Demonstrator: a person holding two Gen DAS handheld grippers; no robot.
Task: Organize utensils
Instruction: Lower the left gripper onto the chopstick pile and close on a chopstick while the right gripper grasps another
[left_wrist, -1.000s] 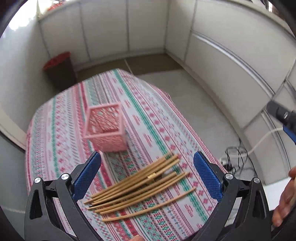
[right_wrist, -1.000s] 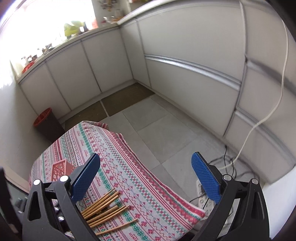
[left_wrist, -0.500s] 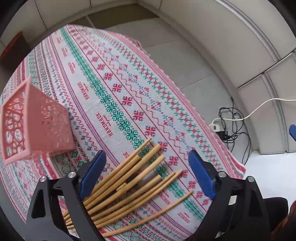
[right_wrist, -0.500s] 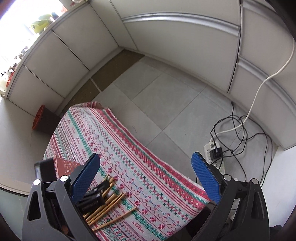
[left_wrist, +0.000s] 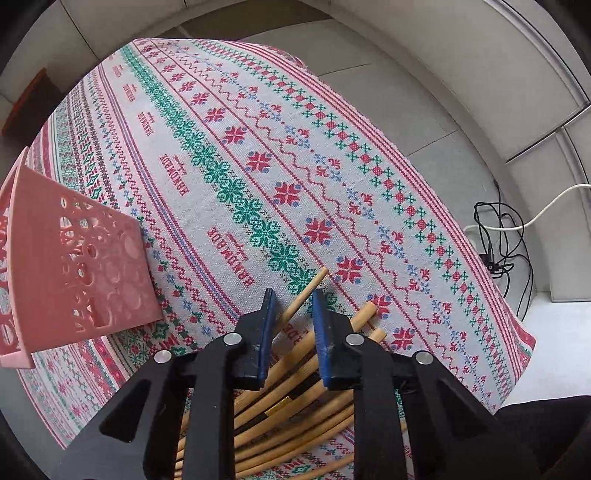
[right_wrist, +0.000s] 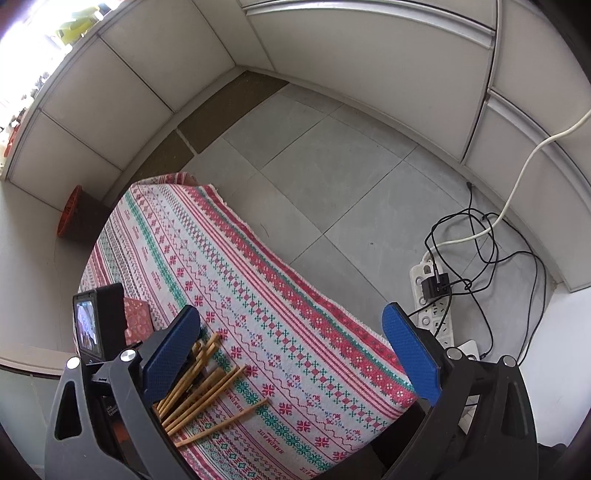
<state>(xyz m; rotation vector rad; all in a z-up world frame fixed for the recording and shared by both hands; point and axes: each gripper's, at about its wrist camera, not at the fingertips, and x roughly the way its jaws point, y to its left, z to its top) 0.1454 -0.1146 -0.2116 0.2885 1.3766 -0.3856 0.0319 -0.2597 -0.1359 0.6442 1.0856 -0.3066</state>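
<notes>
Several bamboo chopsticks (left_wrist: 332, 398) lie in a loose pile on the patterned tablecloth (left_wrist: 258, 147). My left gripper (left_wrist: 293, 302) points straight down over the pile, its jaws closing. One chopstick (left_wrist: 308, 290) runs up between the blue pads, with a small gap still showing on each side. A pink perforated basket (left_wrist: 85, 273) stands to the left. In the right wrist view the chopsticks (right_wrist: 207, 384) lie at lower left beside the left gripper's body (right_wrist: 99, 325) and the basket (right_wrist: 136, 317). My right gripper (right_wrist: 291, 354) hangs wide open above the cloth, holding nothing.
The table's right edge (right_wrist: 332, 306) drops to a grey tiled floor. A power strip (right_wrist: 432, 295) with tangled cables (left_wrist: 495, 240) lies there. A dark bin with a red rim (right_wrist: 74, 214) stands past the table's far end. White panelled walls surround the space.
My left gripper dropped onto the chopstick pile and its jaws went from wide open to nearly together around one stick. My right gripper lowered and tilted further down, staying open.
</notes>
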